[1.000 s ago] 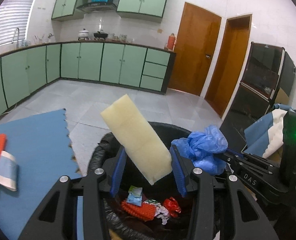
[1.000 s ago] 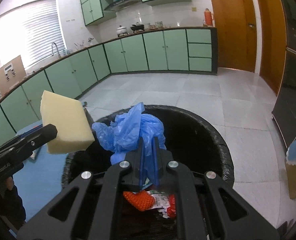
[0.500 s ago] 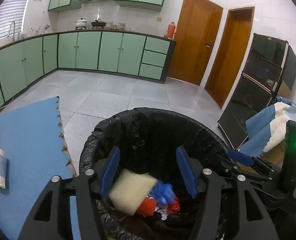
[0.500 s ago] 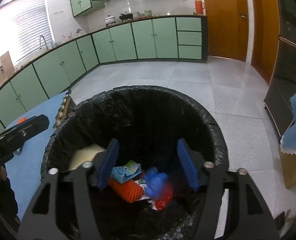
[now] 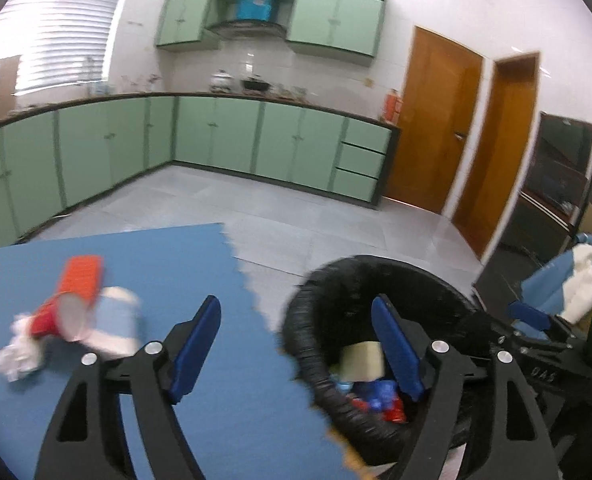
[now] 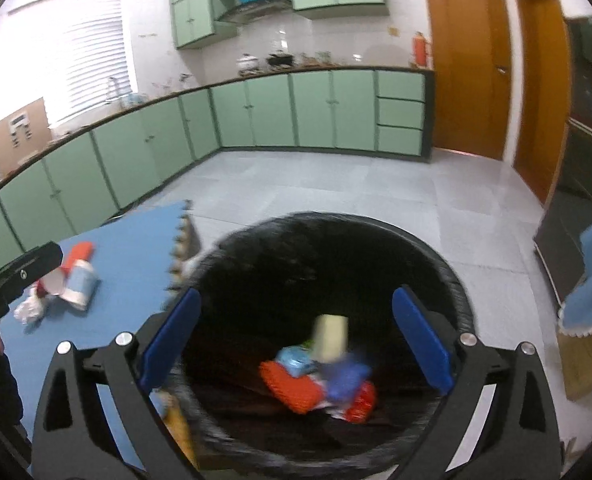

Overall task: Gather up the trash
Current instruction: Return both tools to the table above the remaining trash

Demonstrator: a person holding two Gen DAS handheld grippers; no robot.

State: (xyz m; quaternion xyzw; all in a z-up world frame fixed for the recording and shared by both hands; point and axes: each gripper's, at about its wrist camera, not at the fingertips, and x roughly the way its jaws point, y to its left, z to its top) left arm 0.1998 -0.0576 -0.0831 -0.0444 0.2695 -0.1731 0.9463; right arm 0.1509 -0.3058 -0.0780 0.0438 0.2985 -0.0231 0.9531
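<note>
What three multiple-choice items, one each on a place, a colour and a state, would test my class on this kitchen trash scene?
1. Where does the pale yellow sponge lie?
A. on the mat
B. inside the black-lined bin
C. on the counter

2. What colour is the foam mat beside the bin?
A. blue
B. red
C. grey

3. How does the right claw stand?
A. shut on a glove
B. shut on a cup
C. wide, holding nothing

Answers: 1 B, the sponge rests among the trash at the bin's bottom. 2 A, the mat under the leftover cups is blue. 3 C, its jaws are opening and nothing is between them, only the bin below.
</note>
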